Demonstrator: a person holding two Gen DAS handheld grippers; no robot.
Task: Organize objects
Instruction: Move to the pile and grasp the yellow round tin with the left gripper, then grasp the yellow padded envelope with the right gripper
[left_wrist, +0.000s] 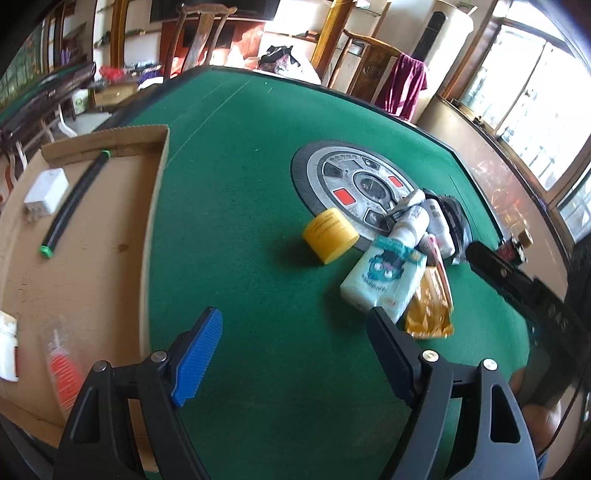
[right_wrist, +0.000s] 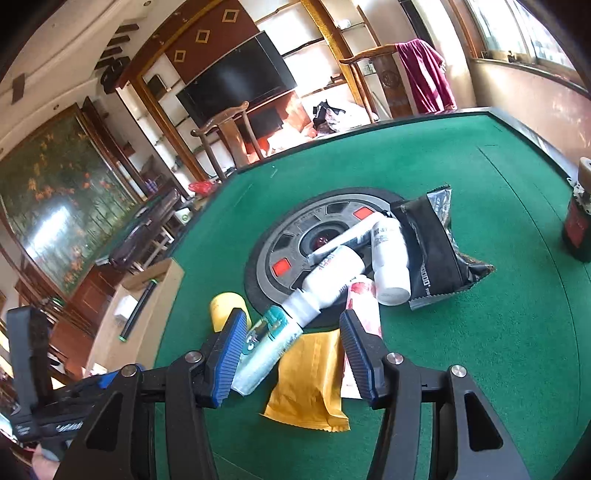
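A pile lies by the table's round centre plate (right_wrist: 280, 236): white bottles (right_wrist: 332, 273), a black snack bag (right_wrist: 436, 243), a red-and-white tube (right_wrist: 364, 306), a pale tissue pack (right_wrist: 266, 343), a yellow packet (right_wrist: 310, 380) and a yellow cylinder (right_wrist: 225, 306). My right gripper (right_wrist: 293, 354) hovers open over the yellow packet, its pads apart and touching nothing. My left gripper (left_wrist: 295, 350) is open over bare green felt, short of the tissue pack (left_wrist: 384, 280) and the yellow cylinder (left_wrist: 330, 236). Nothing is between its fingers.
A cardboard box (left_wrist: 155, 206) at the left holds a white adapter (left_wrist: 46, 192), a black tube with green ends (left_wrist: 74, 199) and other small items. A dark can (right_wrist: 578, 229) stands at the far right. Wooden chairs ring the table.
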